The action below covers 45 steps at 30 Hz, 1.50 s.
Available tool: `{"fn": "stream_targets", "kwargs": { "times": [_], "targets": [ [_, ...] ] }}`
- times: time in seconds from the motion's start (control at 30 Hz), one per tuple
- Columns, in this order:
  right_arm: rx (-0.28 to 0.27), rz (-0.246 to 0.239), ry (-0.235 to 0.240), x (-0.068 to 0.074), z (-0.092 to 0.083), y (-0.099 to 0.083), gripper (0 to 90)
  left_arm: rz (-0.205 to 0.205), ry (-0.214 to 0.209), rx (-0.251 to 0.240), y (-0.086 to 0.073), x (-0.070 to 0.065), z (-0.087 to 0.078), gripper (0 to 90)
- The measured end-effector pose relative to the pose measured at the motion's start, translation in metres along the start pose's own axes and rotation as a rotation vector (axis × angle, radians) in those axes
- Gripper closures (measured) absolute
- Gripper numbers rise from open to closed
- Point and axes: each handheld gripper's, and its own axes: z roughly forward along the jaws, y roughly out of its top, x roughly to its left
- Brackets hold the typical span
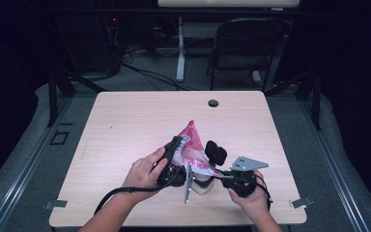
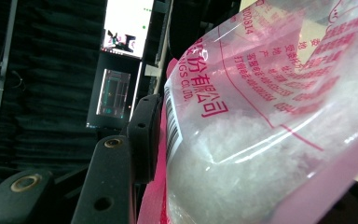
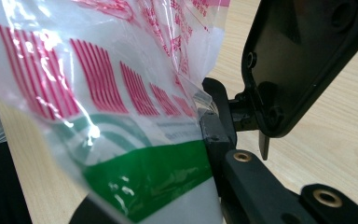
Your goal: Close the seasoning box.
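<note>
Bag (image 1: pixel 192 147) sits just below table (image 1: pixel 125 121) centre, peak poking toward 12 o'clock, held up between both grippers. Left gripper (image 1: pixel 174 159) at its 9 o'clock, fingers apart around it, one finger (image 2: pixel 142 135) against the plastic. Right gripper (image 1: pixel 218 166) at 4 o'clock, fingers clamped on its edge.

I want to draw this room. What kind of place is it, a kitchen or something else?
Probably a lab or recording studio, not a kitchen. A bare wooden table stands among dark curtains, with cables on the floor, a folding chair behind it and lit screens overhead.
</note>
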Motion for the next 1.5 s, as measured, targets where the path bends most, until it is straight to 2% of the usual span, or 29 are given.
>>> {"fn": "stream_targets", "kwargs": {
  "times": [0.9,1.5],
  "targets": [
    [-0.012,-0.010,-0.001,0.003,0.000,0.002,89.7,-0.049,-0.033,0.037,-0.012,-0.008,-0.001,59.3],
    [-0.023,-0.013,0.000,0.004,0.002,0.005,89.6,-0.110,-0.072,0.053,-0.021,-0.013,0.000,63.6]
  ]
}}
